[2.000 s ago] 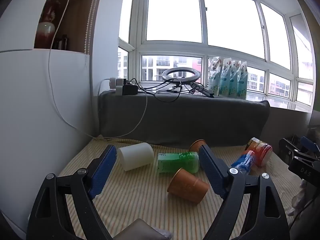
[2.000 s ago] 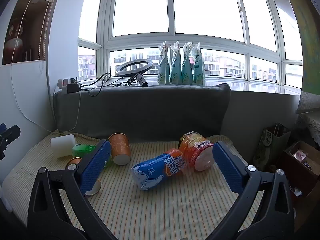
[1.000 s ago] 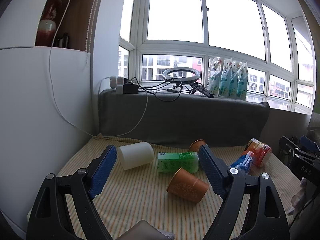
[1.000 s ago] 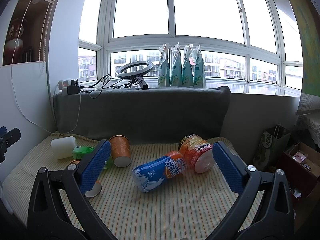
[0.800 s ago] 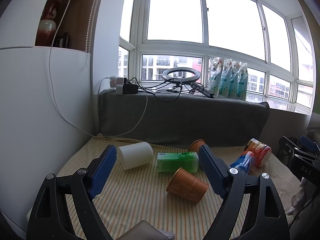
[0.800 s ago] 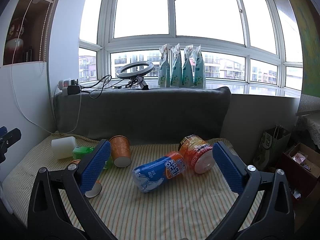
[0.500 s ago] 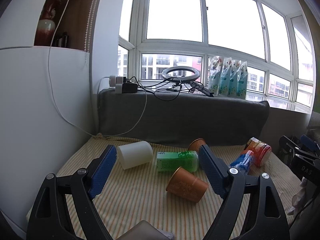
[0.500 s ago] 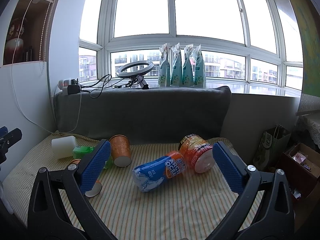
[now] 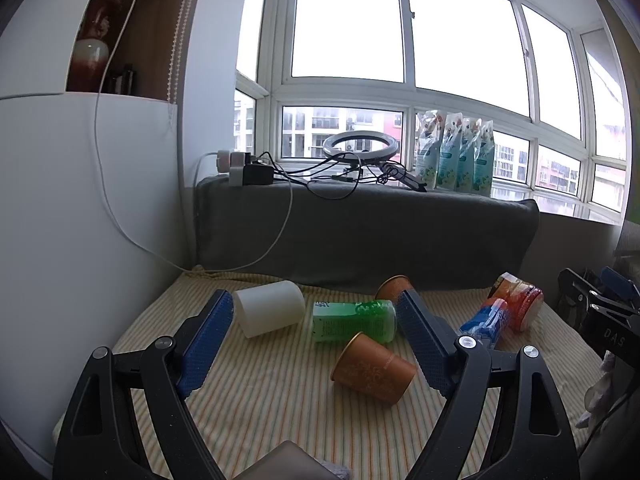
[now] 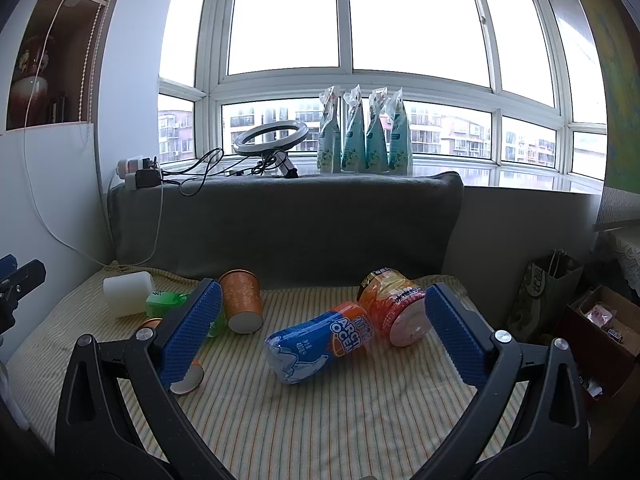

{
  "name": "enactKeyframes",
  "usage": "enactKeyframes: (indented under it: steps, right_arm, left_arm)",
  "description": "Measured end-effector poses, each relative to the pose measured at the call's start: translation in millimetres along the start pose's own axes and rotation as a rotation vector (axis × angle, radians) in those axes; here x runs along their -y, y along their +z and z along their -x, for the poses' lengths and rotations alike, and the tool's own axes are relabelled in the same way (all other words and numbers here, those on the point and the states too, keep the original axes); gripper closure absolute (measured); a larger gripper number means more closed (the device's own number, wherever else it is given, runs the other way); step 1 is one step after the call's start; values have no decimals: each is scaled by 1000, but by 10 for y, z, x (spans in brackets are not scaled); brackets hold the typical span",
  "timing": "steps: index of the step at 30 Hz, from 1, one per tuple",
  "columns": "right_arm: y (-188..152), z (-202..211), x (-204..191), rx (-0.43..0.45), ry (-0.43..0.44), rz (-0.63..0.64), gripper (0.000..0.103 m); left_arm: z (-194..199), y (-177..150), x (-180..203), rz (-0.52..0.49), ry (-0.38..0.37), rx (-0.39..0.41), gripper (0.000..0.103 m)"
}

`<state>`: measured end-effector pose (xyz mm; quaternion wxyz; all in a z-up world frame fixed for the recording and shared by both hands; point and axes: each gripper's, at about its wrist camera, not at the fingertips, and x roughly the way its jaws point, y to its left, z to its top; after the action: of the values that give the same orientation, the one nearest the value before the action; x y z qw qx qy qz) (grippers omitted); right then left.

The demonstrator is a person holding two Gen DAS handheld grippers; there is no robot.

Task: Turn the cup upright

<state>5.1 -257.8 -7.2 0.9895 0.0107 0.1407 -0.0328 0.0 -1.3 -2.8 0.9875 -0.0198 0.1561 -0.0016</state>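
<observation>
Two orange paper cups lie on their sides on the striped mat (image 9: pixel 260 396). The near cup (image 9: pixel 374 368) lies between my left gripper's fingers, a little beyond them; in the right wrist view (image 10: pixel 188 378) my finger mostly hides it. The far cup (image 10: pixel 241 301) lies near the grey backrest; in the left wrist view (image 9: pixel 394 286) only part shows. A white cup (image 9: pixel 269 313) lies on its side at the left. My left gripper (image 9: pixel 314 322) is open and empty. My right gripper (image 10: pixel 320 308) is open and empty above the mat.
A green bottle (image 9: pixel 354 320), a blue-orange bottle (image 10: pixel 320 340) and an orange jar (image 10: pixel 394 306) lie on the mat. A grey cushion (image 10: pixel 288 224) backs it, with a ring light (image 10: pixel 270 138) and cables on top. A white wall (image 9: pixel 80 220) is on the left. Boxes (image 10: pixel 600 320) stand on the right.
Both views shift very slightly; the objects sit a touch higher in the left wrist view. Nothing on the mat has moved and both grippers stay open.
</observation>
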Motion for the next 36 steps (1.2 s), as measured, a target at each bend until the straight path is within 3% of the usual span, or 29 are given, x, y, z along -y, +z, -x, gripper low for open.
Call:
enactKeyframes:
  steps: [29,36]
  right_arm:
    - [-56,-368,-19,-70,45,6,0]
    - [7,-604,-63,-121,102,15,0]
  left_arm:
    - [-240,-70,-17,3,2,-45,19]
    - [-327,-93,-42,7,4,-65,19]
